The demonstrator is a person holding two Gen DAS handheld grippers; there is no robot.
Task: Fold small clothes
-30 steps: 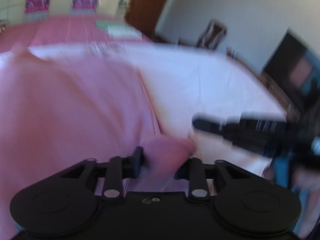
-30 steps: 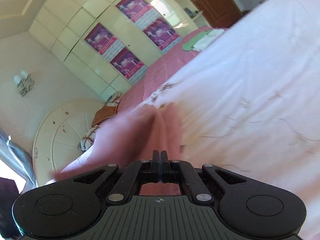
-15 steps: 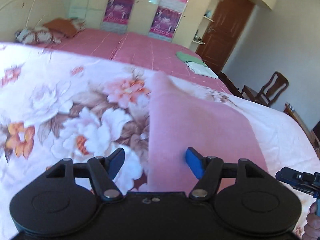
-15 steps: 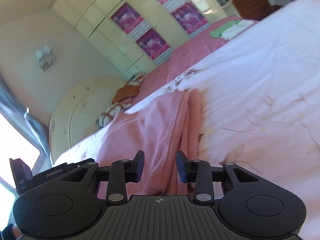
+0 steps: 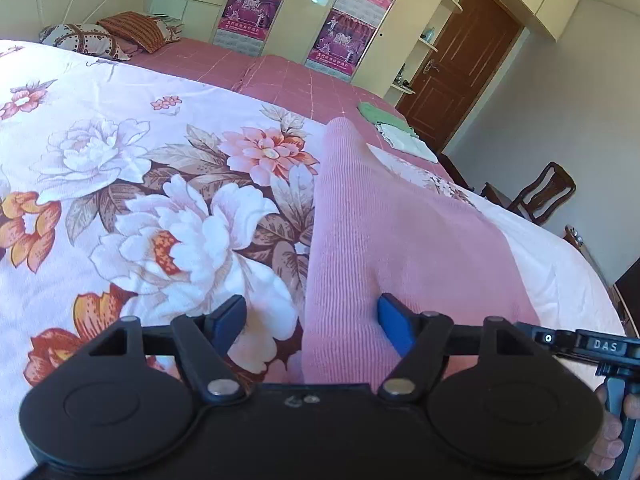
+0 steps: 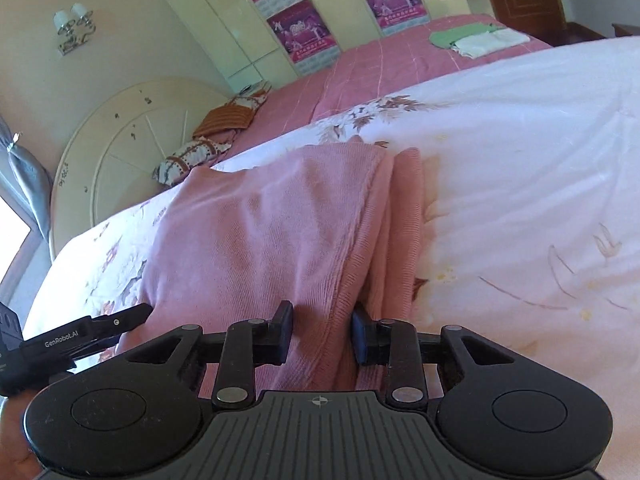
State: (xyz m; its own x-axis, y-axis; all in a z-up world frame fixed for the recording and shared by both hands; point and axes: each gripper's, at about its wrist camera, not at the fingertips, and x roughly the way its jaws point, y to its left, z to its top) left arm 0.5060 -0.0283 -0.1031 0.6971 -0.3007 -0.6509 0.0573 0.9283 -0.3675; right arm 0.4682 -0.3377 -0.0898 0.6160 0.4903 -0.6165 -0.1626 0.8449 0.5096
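Observation:
A pink knit garment (image 5: 400, 240) lies folded in a long strip on the floral bedspread (image 5: 160, 200). My left gripper (image 5: 311, 314) hovers over its near left edge. Its jaws are opening, and the cloth edge lies between the blue pads (image 5: 394, 320) without being pinched. In the right wrist view the pink garment (image 6: 260, 232) shows stacked layers along its right side. My right gripper (image 6: 321, 320) straddles the ribbed hem there, its jaws closing with gaps still left at the pads. Each gripper shows at the edge of the other's view, the right gripper (image 5: 580, 344) and the left gripper (image 6: 100, 328).
Folded green and white clothes (image 5: 384, 120) lie on the pink bed cover beyond. Pillows (image 5: 100, 36) rest by the round headboard (image 6: 120, 132). A wooden chair (image 5: 536, 196) and a brown door (image 5: 460, 60) stand past the bed's right side.
A second ago both grippers were shut on the pink cloth and moving. Both have let go, the garment now lies flat, and the left jaws have widened further.

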